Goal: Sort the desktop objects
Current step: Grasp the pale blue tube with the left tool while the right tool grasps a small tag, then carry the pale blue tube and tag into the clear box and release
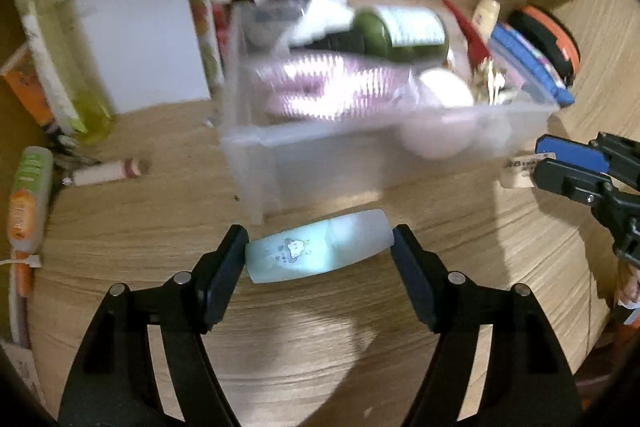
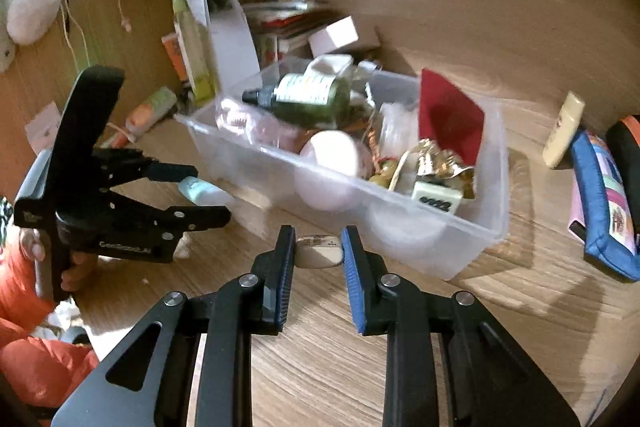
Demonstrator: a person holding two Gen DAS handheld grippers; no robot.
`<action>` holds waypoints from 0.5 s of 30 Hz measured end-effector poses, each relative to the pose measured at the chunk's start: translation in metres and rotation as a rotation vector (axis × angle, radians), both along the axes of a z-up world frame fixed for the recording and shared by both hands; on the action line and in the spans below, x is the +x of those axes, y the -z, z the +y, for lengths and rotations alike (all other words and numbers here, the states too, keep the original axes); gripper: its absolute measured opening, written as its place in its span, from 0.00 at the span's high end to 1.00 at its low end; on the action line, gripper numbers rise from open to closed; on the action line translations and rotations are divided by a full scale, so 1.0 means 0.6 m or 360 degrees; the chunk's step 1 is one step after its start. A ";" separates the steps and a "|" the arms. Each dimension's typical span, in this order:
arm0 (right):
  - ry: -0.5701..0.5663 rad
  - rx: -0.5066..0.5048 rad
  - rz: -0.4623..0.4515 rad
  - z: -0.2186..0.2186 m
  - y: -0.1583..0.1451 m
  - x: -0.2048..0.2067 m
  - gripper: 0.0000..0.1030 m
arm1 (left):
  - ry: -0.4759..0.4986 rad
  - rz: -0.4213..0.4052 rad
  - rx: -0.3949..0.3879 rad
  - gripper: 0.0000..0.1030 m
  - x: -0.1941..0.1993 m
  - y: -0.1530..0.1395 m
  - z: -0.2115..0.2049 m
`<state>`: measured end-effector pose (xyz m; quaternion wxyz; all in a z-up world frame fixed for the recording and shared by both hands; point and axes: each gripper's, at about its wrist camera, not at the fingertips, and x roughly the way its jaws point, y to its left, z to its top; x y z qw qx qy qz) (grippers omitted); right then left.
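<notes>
Left wrist view
Left gripper [image 1: 320, 251]: fingers spread wide around a pale blue tube [image 1: 318, 251] at lower centre; the pads sit at its two ends, seemingly touching, though blur hides whether they press.
Tube: lies crosswise over the wooden desk [image 1: 320, 339], just below the clear bin [image 1: 360, 151] that fills the frame's middle.
Bin contents: a dark green bottle [image 1: 400, 31], something pink, a white round lid.
Right gripper [image 1: 560, 167]: at the right edge, holding a small beige item.

Right wrist view
Right gripper [image 2: 318, 251]: fingers drawn close, pinching a small beige flat object [image 2: 320, 251] at lower centre, just before the bin's near wall [image 2: 400, 227].
Left gripper [image 2: 200, 195]: at left, the blue tube [image 2: 200, 189] between its fingers.
Loose items: a cream tube [image 2: 564, 129] and a blue pouch [image 2: 604, 211] at right.

Handling
Blue tube: probably light, smooth plastic, somewhat squeezable; an end-to-end hold may let it slip, so gripping across its middle seems safer.
Beige object: looks small, stiff and light; its rounded edges could squirt out under pressure.
</notes>
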<state>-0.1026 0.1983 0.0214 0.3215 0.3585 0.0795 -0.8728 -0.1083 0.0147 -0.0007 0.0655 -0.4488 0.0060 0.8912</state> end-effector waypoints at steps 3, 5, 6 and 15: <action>0.0023 -0.0057 0.0029 0.002 -0.020 -0.012 0.79 | -0.0012 0.0080 0.0041 0.29 0.010 -0.031 0.000; 0.0034 -0.0095 0.0040 0.016 -0.033 -0.005 0.79 | -0.0008 0.0120 0.0063 0.29 0.039 -0.042 -0.038; 0.0045 -0.0123 0.0049 0.021 -0.040 -0.006 0.79 | -0.0005 0.0148 0.0075 0.29 0.043 -0.053 -0.039; 0.0092 -0.0291 0.0115 0.027 -0.080 -0.019 0.79 | 0.0007 0.0291 0.0140 0.29 0.036 -0.117 -0.042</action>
